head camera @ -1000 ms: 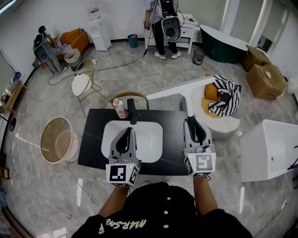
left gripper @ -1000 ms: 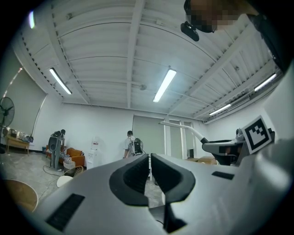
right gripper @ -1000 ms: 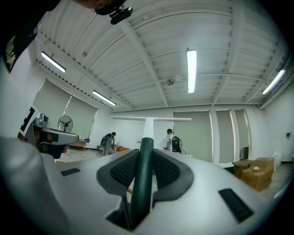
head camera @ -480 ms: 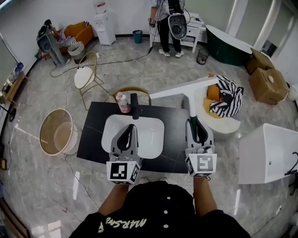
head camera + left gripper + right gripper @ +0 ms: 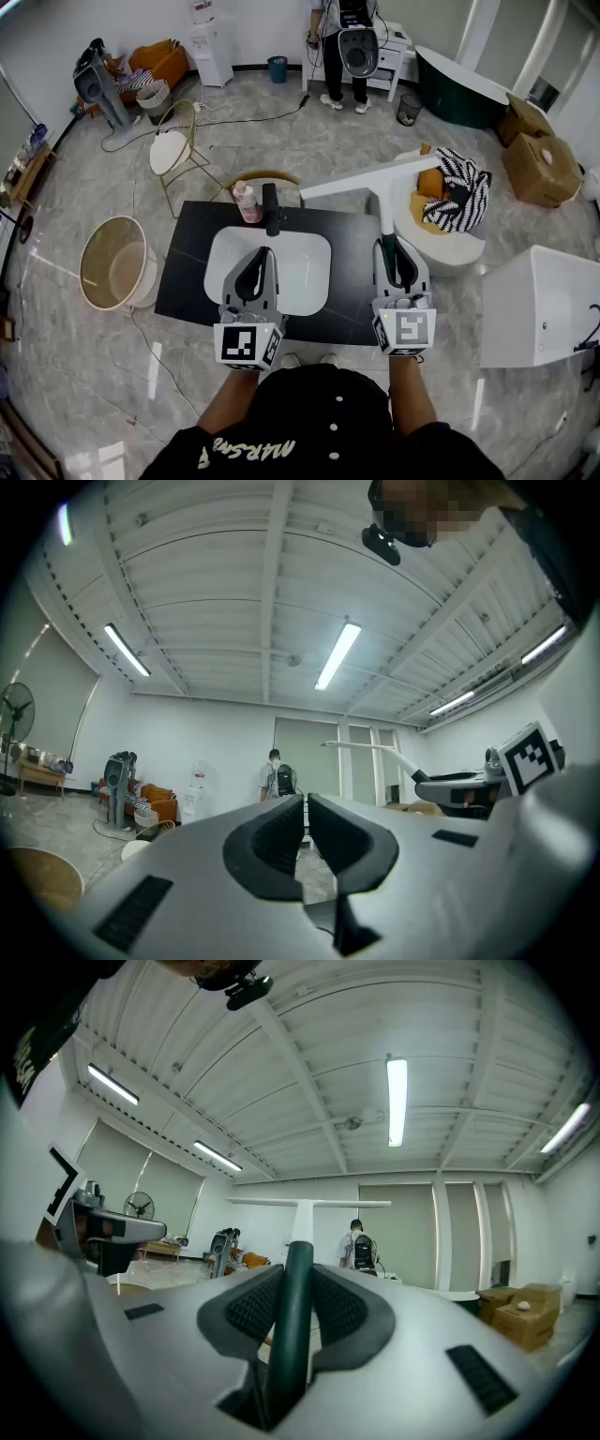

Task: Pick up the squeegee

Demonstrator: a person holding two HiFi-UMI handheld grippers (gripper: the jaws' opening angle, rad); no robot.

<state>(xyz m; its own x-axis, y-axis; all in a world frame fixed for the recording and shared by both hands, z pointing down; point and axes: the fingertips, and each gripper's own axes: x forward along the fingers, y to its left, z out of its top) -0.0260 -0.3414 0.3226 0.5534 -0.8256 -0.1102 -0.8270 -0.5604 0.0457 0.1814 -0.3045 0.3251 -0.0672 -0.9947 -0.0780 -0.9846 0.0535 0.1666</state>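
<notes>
The squeegee [image 5: 382,184] has a long white blade, a white stem and a dark green handle. It hangs above the right end of the black counter [image 5: 187,281], with its blade far from me and slanting up to the right. My right gripper [image 5: 388,244] is shut on the green handle, and in the right gripper view the squeegee [image 5: 304,1215] runs straight out between the pads of that gripper [image 5: 298,1283]. My left gripper [image 5: 265,253] hovers over the white sink [image 5: 305,281], shut and empty. In the left gripper view its pads nearly meet [image 5: 306,808], and the squeegee's blade [image 5: 370,746] shows to the right.
A black faucet [image 5: 272,211] and a pink soap bottle [image 5: 246,202] stand at the counter's back edge. A round basket [image 5: 114,272] is on the floor to the left, a white tub [image 5: 544,305] to the right. A striped cloth [image 5: 457,202] lies on a white seat. A person [image 5: 347,42] stands far back.
The head view has shifted a little. Both grippers and the held squeegee keep their places over the counter.
</notes>
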